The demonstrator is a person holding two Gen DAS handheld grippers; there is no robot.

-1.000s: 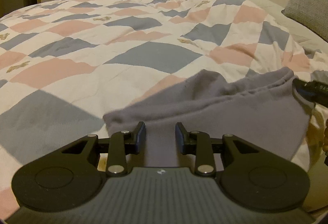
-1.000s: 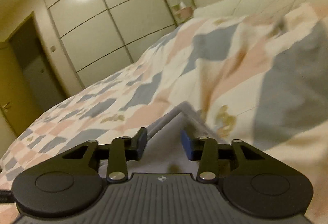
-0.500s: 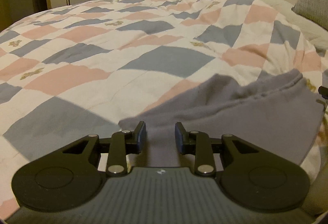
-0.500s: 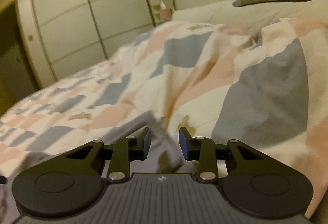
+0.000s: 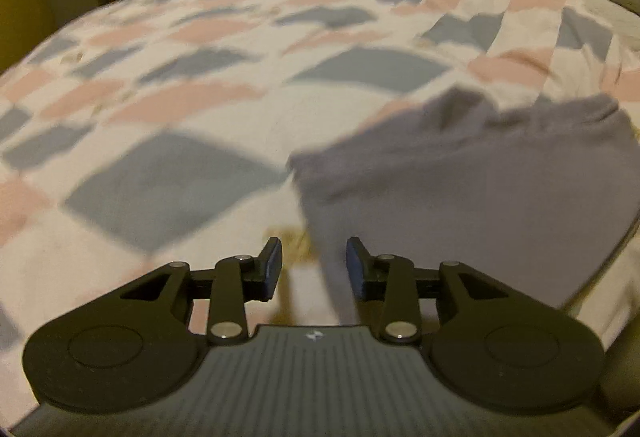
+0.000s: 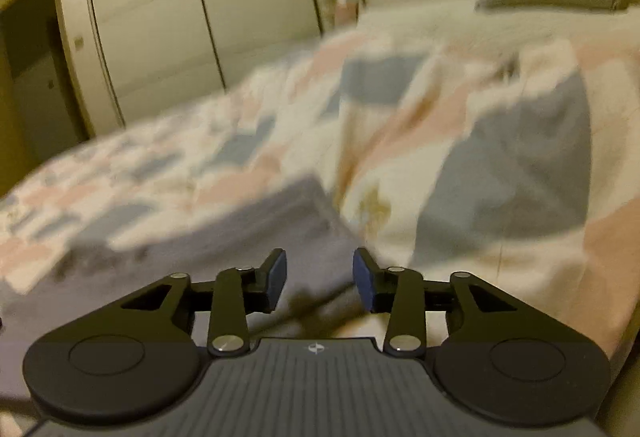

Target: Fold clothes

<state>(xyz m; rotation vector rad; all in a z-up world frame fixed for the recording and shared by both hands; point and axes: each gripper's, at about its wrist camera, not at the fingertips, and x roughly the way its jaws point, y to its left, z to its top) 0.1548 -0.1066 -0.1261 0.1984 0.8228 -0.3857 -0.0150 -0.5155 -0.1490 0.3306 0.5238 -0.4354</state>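
On quilt (image 5: 240, 125) (no legible writing): grey garment (image 5: 500, 189)

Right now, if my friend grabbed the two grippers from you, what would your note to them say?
Left hand-held gripper: jaws opening, pads not pressing; the near left edge of the grey garment lies between them.
Right hand-held gripper: jaws opening above the garment's near right part, gripping nothing.
The garment lies folded over on the patchwork quilt, layered edges showing at its far side.
Done: at least one fold.
Left: probably another fold and tidying; the blur hides details.
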